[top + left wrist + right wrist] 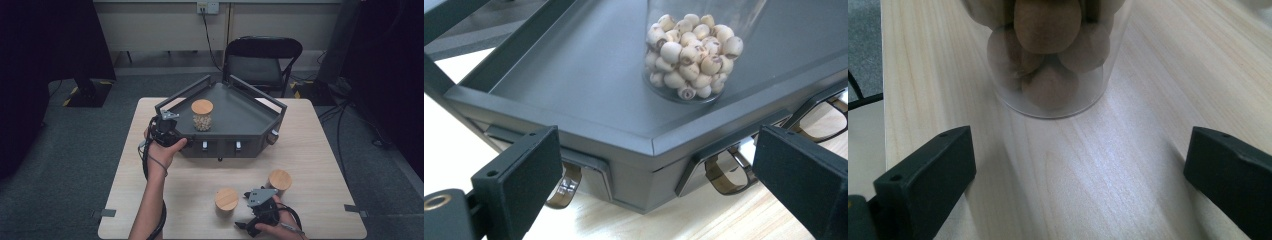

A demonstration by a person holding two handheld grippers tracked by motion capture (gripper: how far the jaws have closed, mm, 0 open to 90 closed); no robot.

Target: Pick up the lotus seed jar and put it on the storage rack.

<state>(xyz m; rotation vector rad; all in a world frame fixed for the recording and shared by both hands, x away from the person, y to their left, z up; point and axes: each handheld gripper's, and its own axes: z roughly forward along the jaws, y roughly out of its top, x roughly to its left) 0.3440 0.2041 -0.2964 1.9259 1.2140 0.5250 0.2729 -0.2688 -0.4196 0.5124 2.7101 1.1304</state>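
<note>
A: Where is the left gripper [165,131]?

B: At the front-left corner of the dark tray [250,117], held in the person's left hand [162,150]. In the left gripper view its 2 jaws stand spread wide, with the tray's corner [651,145] between and beyond them and nothing pinched.

A: And the jar in the tray?

B: A clear jar of pale round seeds [202,116] stands upright on the tray floor, toward its left half, with a wooden lid on top. The left gripper view shows the seeds [689,55] heaped behind the glass, the jar well clear of the jaws.

A: What is under the tray's front edge?

B: Small brownish clear clips [724,172] hang there, above the light wooden table [310,150].

A: The right gripper [255,222]?

B: Low at the table's near edge, in the right hand [282,225]. Its jaws are also spread apart, holding nothing.

A: What does it face?

B: A clear jar of brown rounded pieces [1048,55], standing on the table just ahead of the jaws and apart from them. From above I think it is the nearer lidded jar [226,201], though the angle makes that uncertain. A 2nd lidded jar [279,182] stands just to the right, behind the gripper.
</note>
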